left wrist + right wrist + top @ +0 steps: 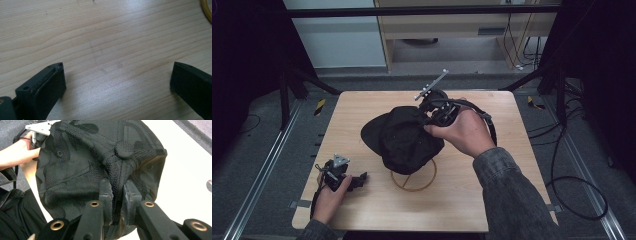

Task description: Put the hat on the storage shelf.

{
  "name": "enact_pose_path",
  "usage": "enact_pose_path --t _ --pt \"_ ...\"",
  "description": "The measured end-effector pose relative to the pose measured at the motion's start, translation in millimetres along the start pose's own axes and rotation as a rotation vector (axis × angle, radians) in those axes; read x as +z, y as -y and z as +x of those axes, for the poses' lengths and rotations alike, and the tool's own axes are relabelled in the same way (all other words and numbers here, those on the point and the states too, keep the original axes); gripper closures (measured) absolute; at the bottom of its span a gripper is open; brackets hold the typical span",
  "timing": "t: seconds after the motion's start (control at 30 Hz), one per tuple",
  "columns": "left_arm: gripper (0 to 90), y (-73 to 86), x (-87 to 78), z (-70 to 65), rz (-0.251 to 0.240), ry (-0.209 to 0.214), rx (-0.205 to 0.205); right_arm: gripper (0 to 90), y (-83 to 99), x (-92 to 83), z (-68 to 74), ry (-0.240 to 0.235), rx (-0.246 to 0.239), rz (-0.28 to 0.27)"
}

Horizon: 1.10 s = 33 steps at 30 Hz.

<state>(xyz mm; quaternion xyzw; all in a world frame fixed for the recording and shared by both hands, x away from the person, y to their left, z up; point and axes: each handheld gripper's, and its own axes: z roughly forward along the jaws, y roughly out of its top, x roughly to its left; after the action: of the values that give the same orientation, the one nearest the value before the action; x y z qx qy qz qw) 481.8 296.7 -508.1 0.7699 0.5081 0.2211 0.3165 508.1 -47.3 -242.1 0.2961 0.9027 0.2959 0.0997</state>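
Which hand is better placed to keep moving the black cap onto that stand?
Right. The right gripper is already pinching the black cap over the wire stand; the left gripper rests open on the table, apart.

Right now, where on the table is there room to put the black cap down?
The wooden table is bare along the far left, behind the left tongs, and down the right side past the right tongs. The near edge is bare too. The middle is crowded: the black cap, pinched in the right tongs, hangs over the yellow ring.
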Motion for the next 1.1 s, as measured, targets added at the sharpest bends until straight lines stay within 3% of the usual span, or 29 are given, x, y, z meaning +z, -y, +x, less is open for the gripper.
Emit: enact_pose_path --t 0.27,1.1 --pt "0.0 0.0 0.0 0.1 0.0 -0.001 0.001 72.0 0.6 -1.3 0.2 0.003 0.003 -0.009" --pt "0.0 -0.1 -0.1 0.1 0.001 0.0 0.002 68.3 9.7 -14.5 -5.5 0.009 0.023 -0.029"
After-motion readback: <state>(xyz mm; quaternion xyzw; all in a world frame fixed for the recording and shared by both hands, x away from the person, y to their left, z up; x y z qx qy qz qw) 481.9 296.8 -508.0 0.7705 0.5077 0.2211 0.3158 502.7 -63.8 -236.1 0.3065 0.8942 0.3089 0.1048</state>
